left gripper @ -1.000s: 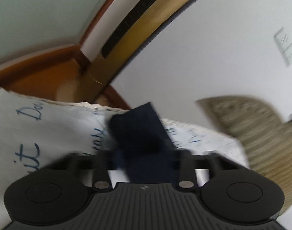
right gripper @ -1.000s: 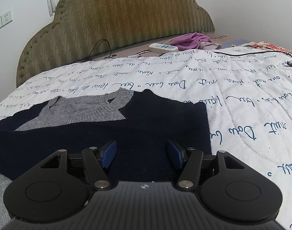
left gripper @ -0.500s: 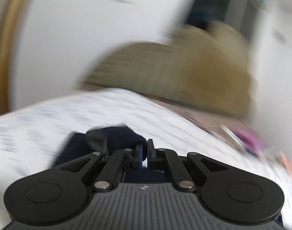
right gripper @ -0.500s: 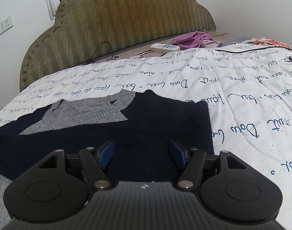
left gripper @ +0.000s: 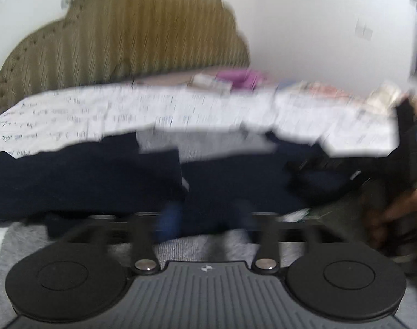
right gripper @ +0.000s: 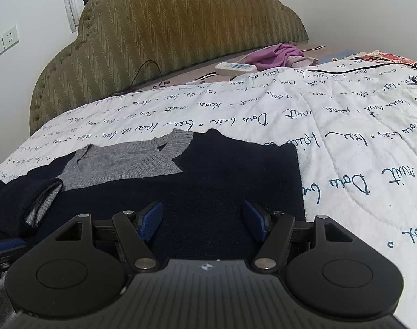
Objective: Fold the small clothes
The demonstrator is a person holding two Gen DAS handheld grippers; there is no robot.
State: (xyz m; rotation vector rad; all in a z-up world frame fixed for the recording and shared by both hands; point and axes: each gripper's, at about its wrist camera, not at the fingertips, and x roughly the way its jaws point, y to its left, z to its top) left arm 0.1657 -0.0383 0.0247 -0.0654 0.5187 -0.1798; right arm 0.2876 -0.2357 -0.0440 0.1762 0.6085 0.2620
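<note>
On the bed (right gripper: pixel 345 142), your left gripper (left gripper: pixel 205 216) is opening over the sweater (right gripper: pixel 222 181), apparently releasing its fold; your right gripper (right gripper: pixel 203 219) hovers spread, empty, ready.

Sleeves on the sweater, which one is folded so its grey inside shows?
The sleeve at the picture's left, its cuff turned back showing grey; the sweater's right side lies flat, all navy.

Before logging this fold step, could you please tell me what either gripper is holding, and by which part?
Nothing is held. The right gripper stands open above the navy and grey knitted sweater; the left gripper is opening, its blurred pads apart, clamping no cloth.
</note>
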